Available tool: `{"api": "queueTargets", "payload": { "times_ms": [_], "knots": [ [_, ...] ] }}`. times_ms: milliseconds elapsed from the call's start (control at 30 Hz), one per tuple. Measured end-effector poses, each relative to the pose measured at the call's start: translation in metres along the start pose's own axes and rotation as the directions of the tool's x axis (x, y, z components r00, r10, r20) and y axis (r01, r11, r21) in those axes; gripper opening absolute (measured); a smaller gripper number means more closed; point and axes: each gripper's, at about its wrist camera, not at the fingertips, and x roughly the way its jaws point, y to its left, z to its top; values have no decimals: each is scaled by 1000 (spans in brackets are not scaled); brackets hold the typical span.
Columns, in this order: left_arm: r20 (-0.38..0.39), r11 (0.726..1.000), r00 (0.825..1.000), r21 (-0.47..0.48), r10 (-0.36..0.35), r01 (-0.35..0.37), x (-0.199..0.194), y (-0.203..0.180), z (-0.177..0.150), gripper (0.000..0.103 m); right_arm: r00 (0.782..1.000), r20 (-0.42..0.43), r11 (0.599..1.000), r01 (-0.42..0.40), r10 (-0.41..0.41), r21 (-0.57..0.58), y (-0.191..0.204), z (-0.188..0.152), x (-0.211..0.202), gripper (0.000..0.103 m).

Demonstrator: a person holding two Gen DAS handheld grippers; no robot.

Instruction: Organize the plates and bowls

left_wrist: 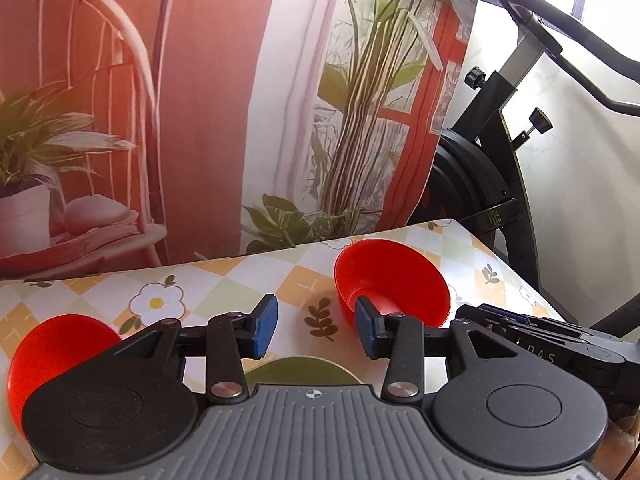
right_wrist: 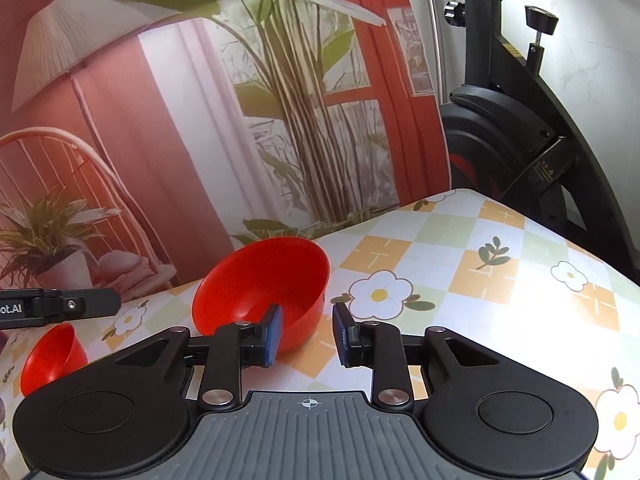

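The larger red bowl (right_wrist: 262, 292) serves as the landmark: it sits on the bench (right_wrist: 500, 280), which is covered with a checked cloth printed with flowers, near the far edge where a printed backdrop (right_wrist: 240, 120) of curtains and plants rises behind it.

The right claw (right_wrist: 306, 336) is spread apart with nothing between its blue pads (right_wrist: 273, 334). In the right wrist view its left finger lies in front of the bowl's near wall, while the other finger stands over bare cloth to the right of the bowl; whether the pad touches the bowl cannot be told.

The left claw (left_wrist: 316, 330) is also apart and holds nothing. In the left wrist view the same bowl (left_wrist: 394, 280) lies ahead and to the right of the gap, with the claw's right-hand pad (left_wrist: 366, 332) overlapping the bowl's near side. The gap itself opens onto bare cloth left of the bowl.

A smaller red bowl (left_wrist: 60, 356) sits well to the left of the landmark bowl and nearer the person, partly hidden behind the left claw's body. A green plate (left_wrist: 300, 370) lies on the bench nearer than the landmark bowl, mostly covered by that claw. An exercise bike (left_wrist: 500, 168) stands beyond the bench, right of the bowl.
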Motion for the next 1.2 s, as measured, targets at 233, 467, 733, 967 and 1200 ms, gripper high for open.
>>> {"api": "queueTargets", "payload": {
  "times_ms": [233, 467, 733, 967, 1200],
  "knots": [
    [-43, 1000, 999, -4, -21, 21, 43, -11, 7, 45, 1000, 1, 999, 9, -9, 49, -6, 1, 27, 31],
    [-79, 999, 996, 21, -31, 33, 67, -23, 8, 45, 1000, 8, 998, 28, -29, 63, -13, 1, 36, 30],
    [-106, 998, 994, 49, -36, 41, 76, -29, 3, 29, 1000, 12, 999, 9, -9, 42, -9, 0, 37, 12],
    [-107, 997, 993, 54, -50, 56, 67, -31, -1, 28, 1000, 25, 999, 15, -16, 44, -9, 0, 28, 12],
    [-77, 996, 995, 68, -55, 60, 36, -36, -4, 28, 998, 70, 1000, -2, 1, 14, 1, 4, -3, 12]
  ]
}}
